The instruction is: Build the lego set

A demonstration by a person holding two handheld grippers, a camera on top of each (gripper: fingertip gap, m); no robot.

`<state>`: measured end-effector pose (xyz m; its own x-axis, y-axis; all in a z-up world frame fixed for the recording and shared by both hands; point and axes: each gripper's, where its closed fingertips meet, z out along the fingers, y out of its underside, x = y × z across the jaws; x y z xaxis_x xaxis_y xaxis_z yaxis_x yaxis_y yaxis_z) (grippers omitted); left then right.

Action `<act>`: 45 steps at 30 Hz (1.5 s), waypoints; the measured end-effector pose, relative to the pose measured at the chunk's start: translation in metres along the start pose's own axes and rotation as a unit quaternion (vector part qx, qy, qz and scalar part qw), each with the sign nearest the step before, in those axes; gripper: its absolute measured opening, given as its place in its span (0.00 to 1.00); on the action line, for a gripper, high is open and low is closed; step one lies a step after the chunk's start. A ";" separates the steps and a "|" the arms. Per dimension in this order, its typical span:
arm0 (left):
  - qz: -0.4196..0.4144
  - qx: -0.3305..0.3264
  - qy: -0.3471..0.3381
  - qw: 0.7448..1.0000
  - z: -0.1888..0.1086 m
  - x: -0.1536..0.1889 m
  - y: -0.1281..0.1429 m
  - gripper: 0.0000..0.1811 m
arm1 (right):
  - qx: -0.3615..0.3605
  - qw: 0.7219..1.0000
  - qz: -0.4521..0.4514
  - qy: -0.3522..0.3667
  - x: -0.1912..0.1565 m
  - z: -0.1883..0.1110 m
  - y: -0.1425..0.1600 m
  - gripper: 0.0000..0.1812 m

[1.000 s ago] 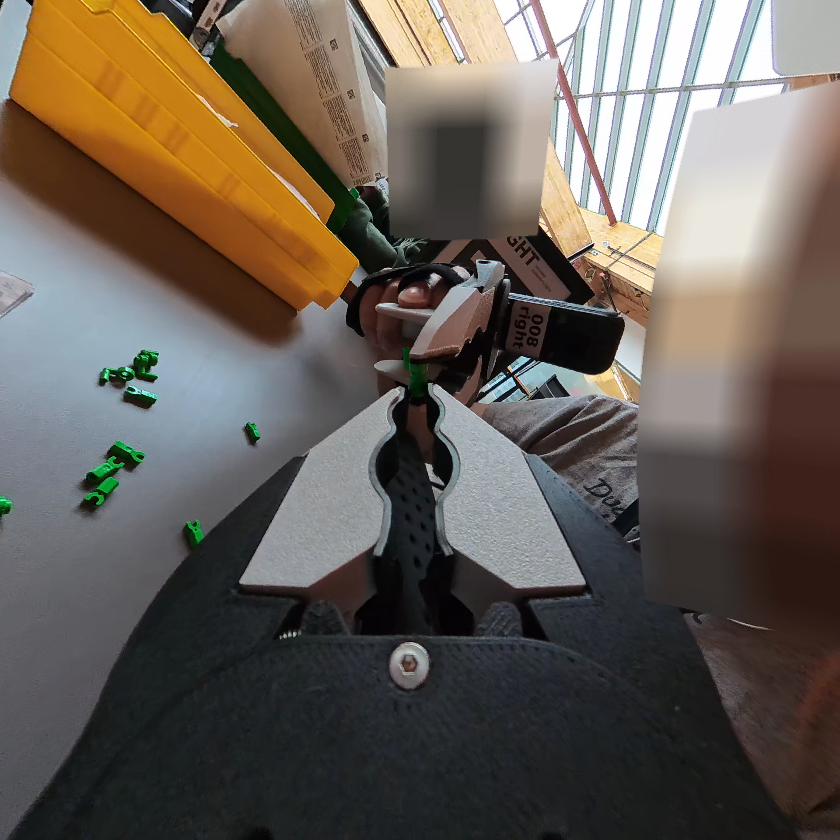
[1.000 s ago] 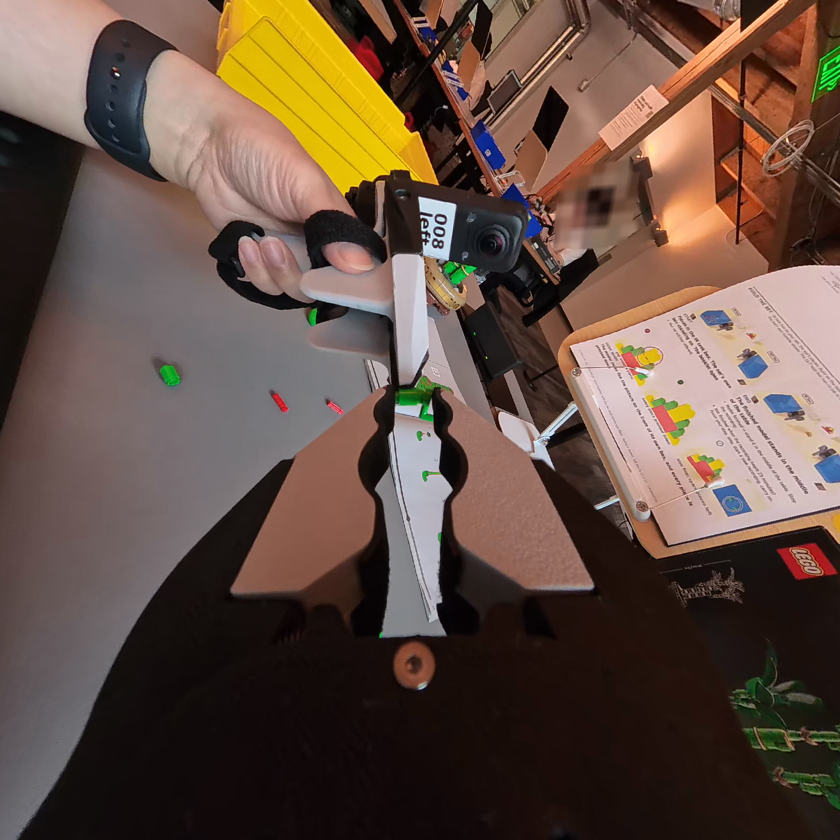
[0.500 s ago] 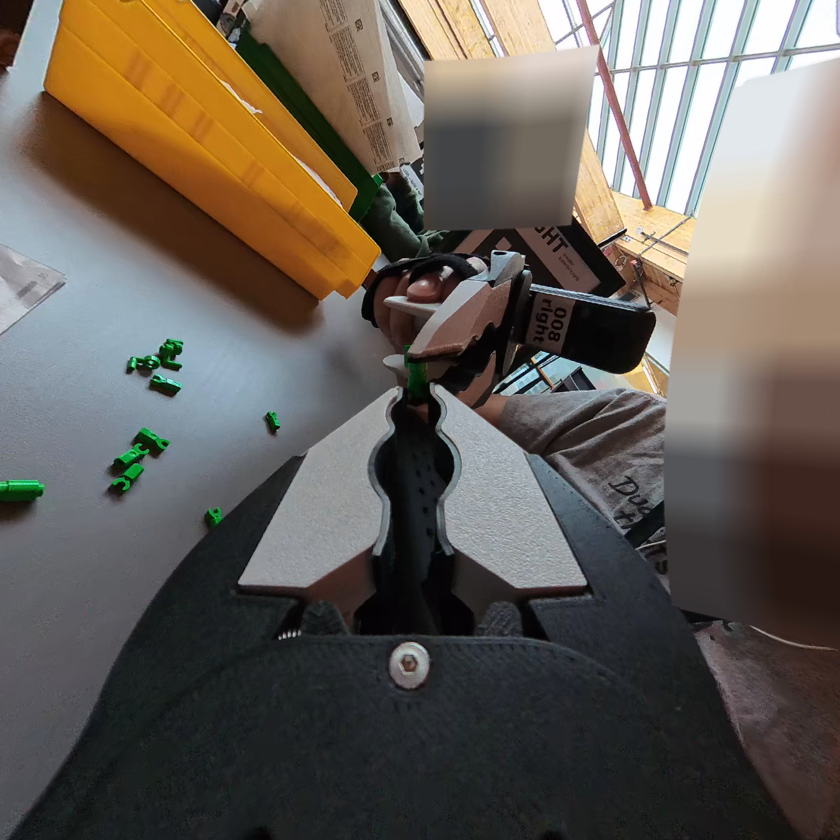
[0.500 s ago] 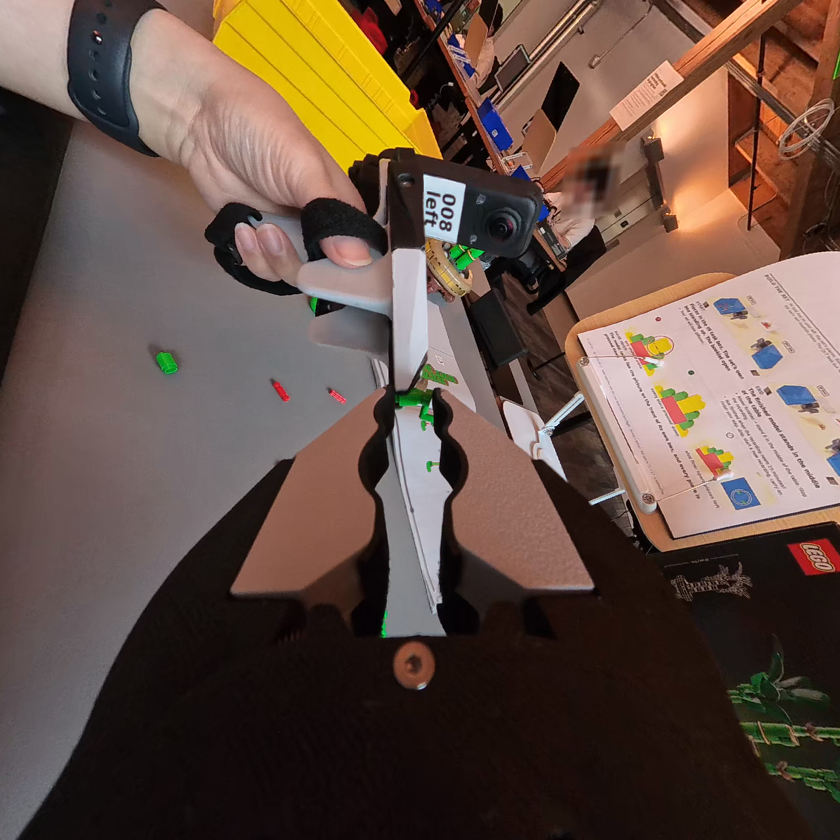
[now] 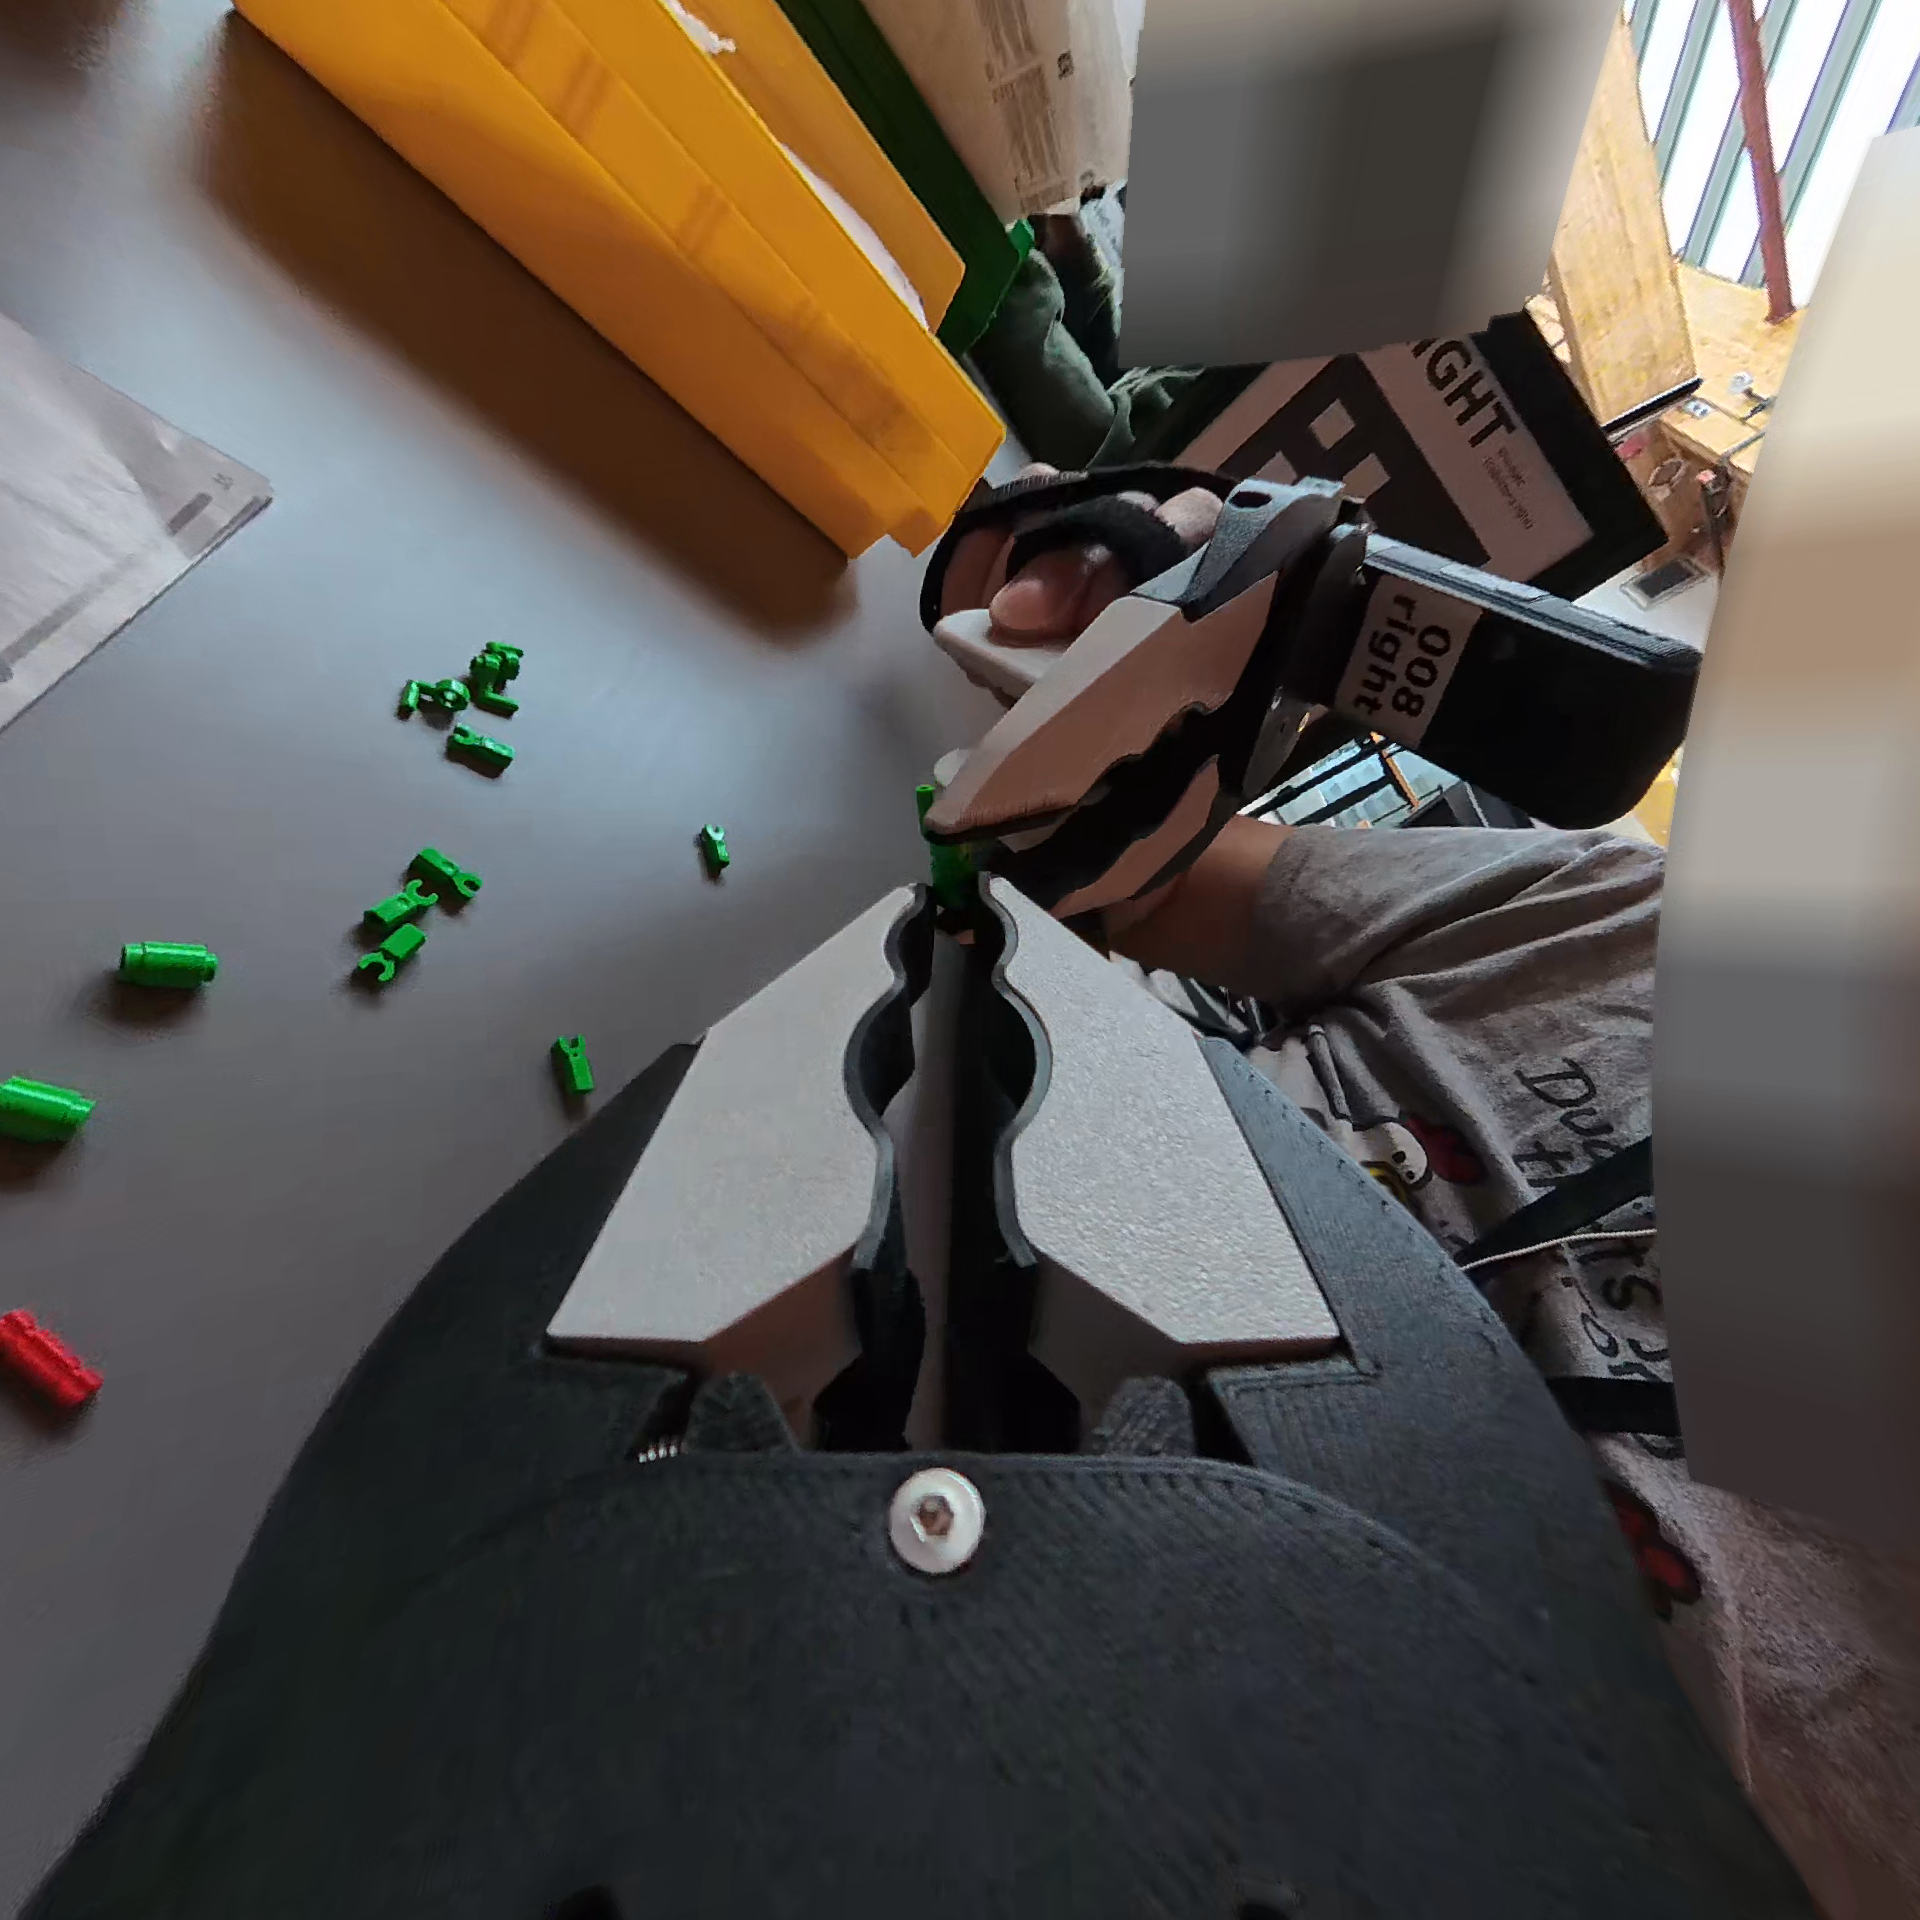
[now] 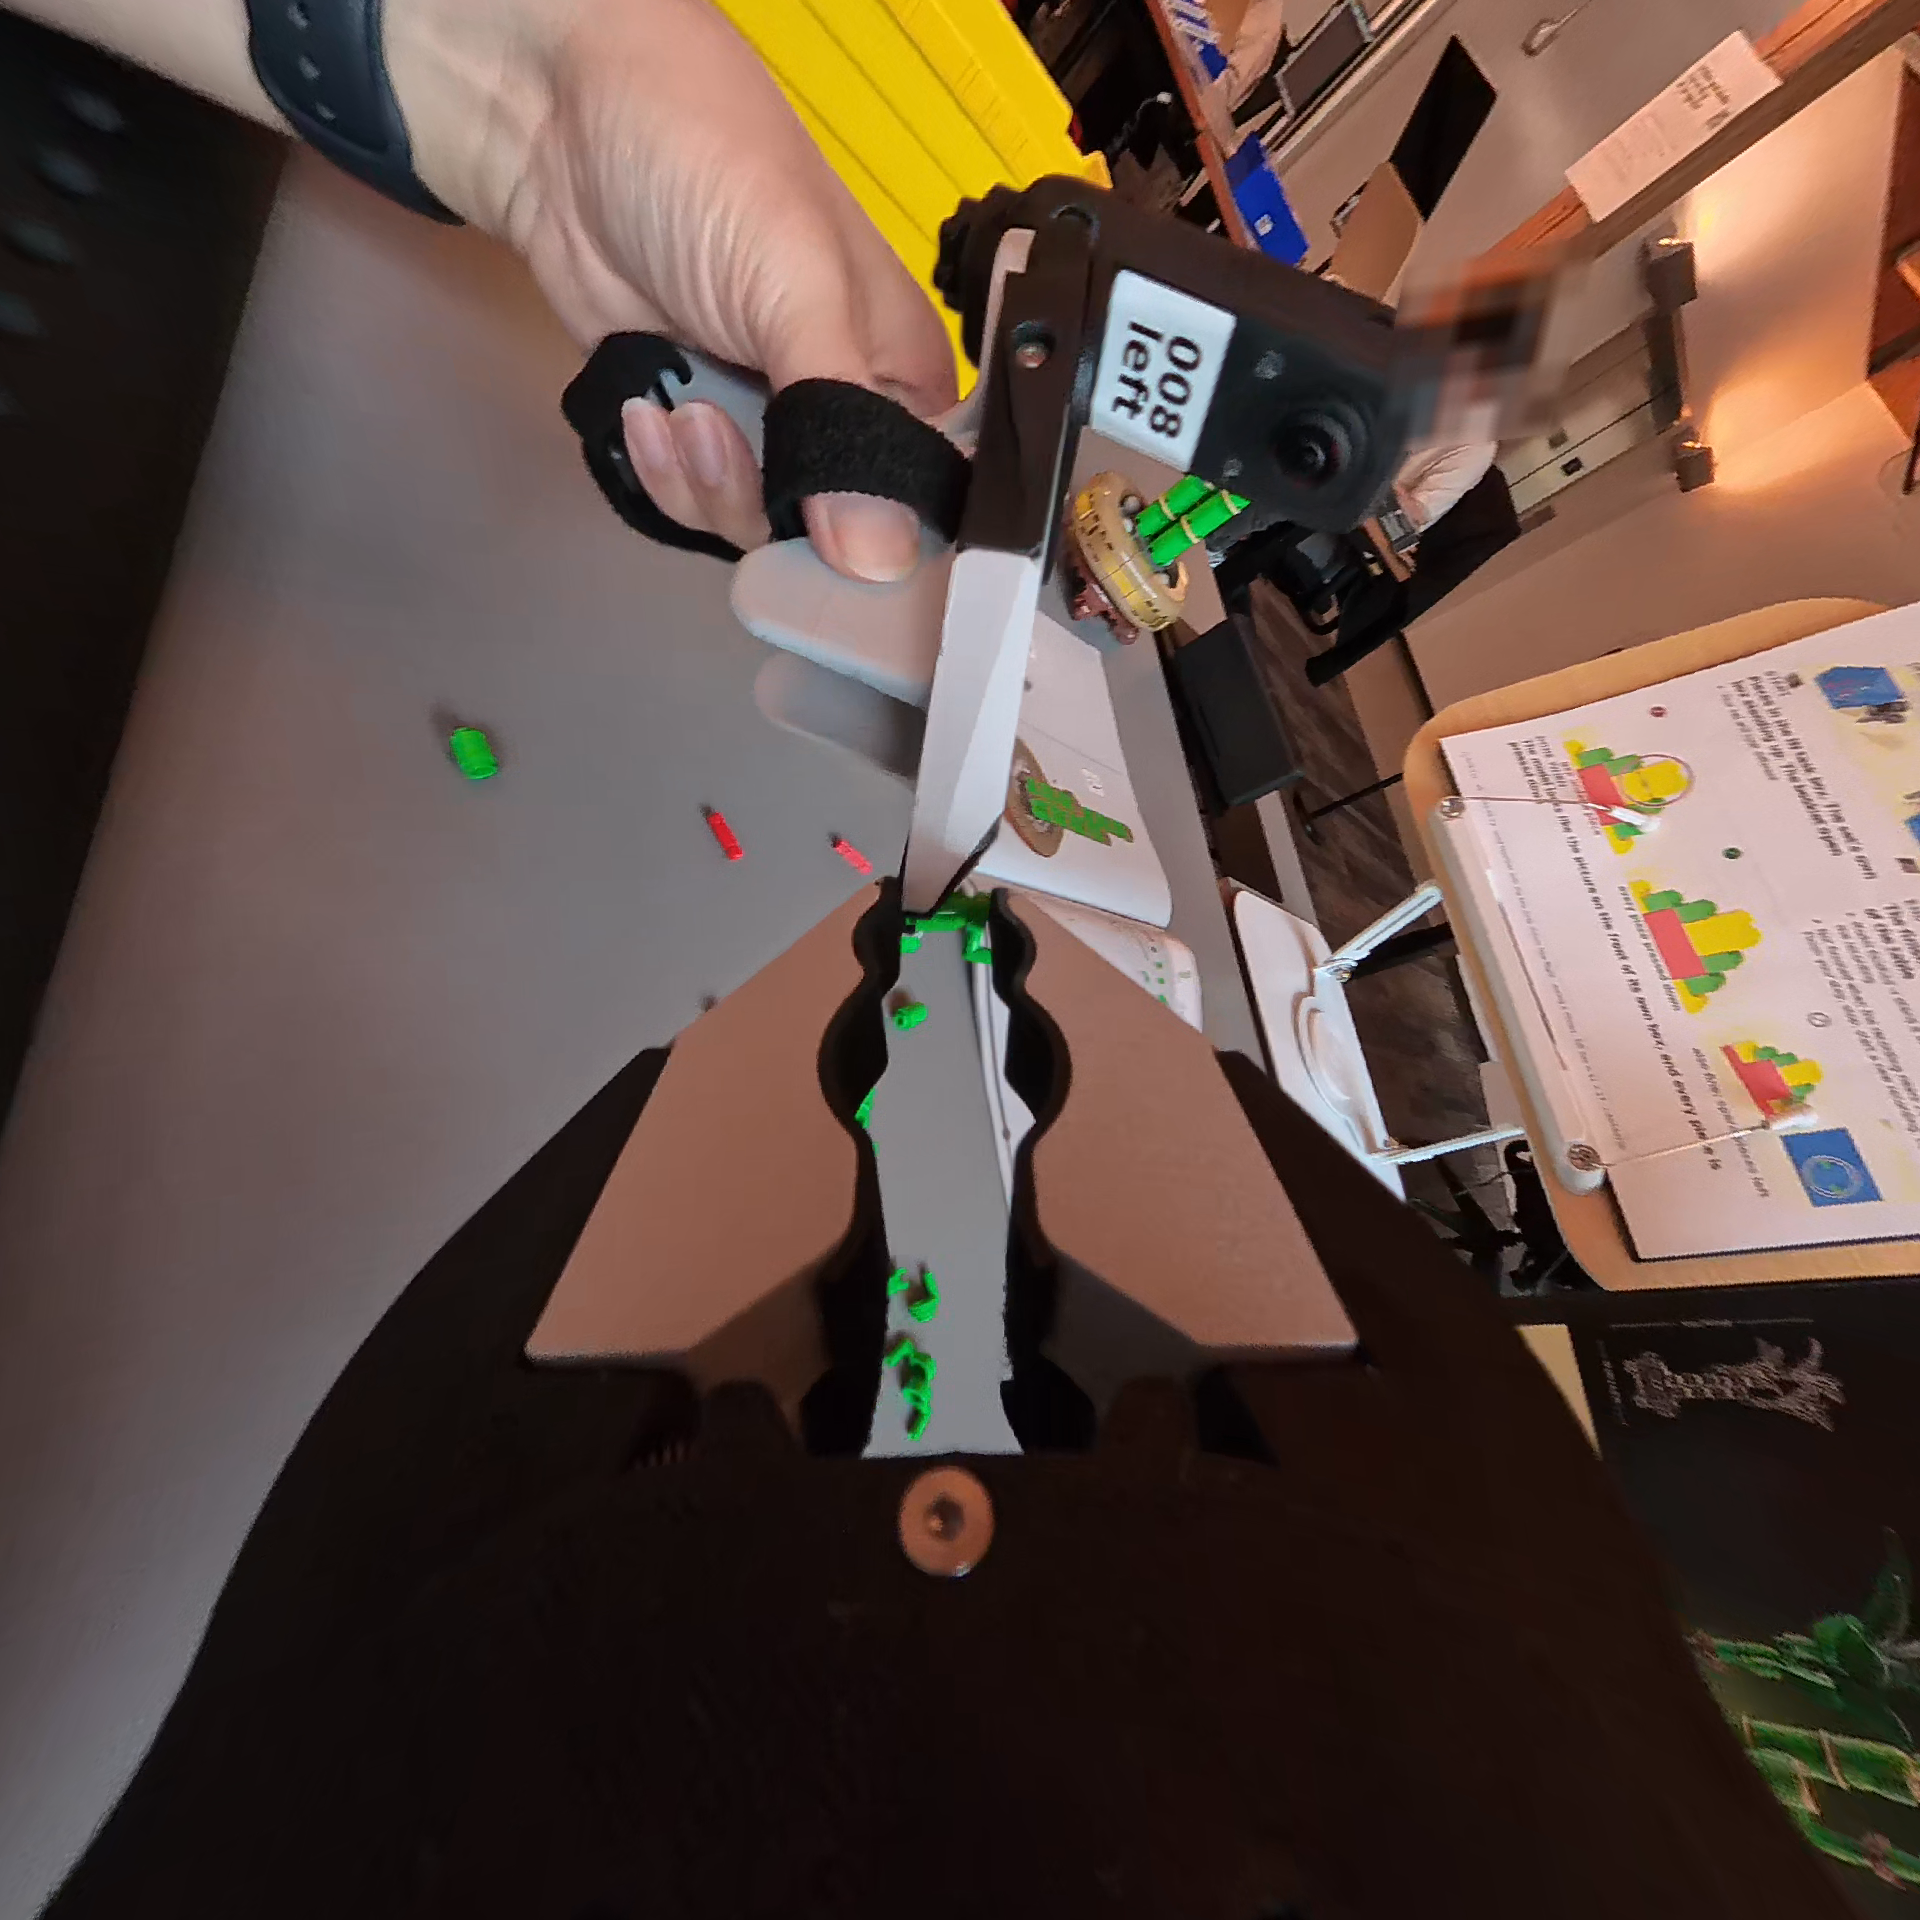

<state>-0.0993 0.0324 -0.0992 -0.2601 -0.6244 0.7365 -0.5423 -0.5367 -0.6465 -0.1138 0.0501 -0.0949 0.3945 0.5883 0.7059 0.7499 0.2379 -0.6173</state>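
In the left wrist view my left gripper (image 5: 953, 896) is shut on a small green lego piece (image 5: 948, 868) at its fingertips. The right gripper (image 5: 940, 821) comes in from the upper right, and its tips meet the same green piece from above. In the right wrist view my right gripper (image 6: 940, 920) is shut on a small green piece (image 6: 951, 925) that spans its tips. The left gripper (image 6: 920, 883) reaches down from above and touches that piece. Both grippers are held above the grey table (image 5: 260, 1195). How the green parts join is hidden by the fingers.
Loose green pieces (image 5: 457, 707) and a red pin (image 5: 47, 1371) lie on the table to the left. Yellow bins (image 5: 675, 260) stand at the back. A partial build on a round tan base (image 6: 1127, 561), an instruction booklet (image 6: 1081, 831), a sheet on a stand (image 6: 1714, 935) and the set's box (image 6: 1766, 1558) are to the right. Less than 4 cm separates the two grippers' tips.
Both grippers stay shut and joined at the green piece. They have tilted and moved closer to each other, so more of the table and its loose pieces shows.
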 end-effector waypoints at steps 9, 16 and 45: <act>-0.007 -0.052 -0.057 0.997 0.000 -0.016 0.016 0.03 | -0.037 0.999 -0.019 -0.029 -0.017 0.010 0.011 0.08; -0.010 -0.069 -0.074 0.995 0.000 -0.022 0.022 0.03 | -0.048 0.998 -0.028 -0.035 -0.023 0.014 0.014 0.08; -0.003 -0.088 -0.082 0.993 0.006 -0.024 0.028 0.03 | -0.046 0.996 0.008 -0.079 -0.032 0.012 0.017 0.08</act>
<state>-0.1041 0.0286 -0.1361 -0.1306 -0.7135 0.6884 -0.6781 -0.4423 -0.5870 -0.1200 0.0452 -0.1320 0.3228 0.7076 0.6286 0.7927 0.1608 -0.5880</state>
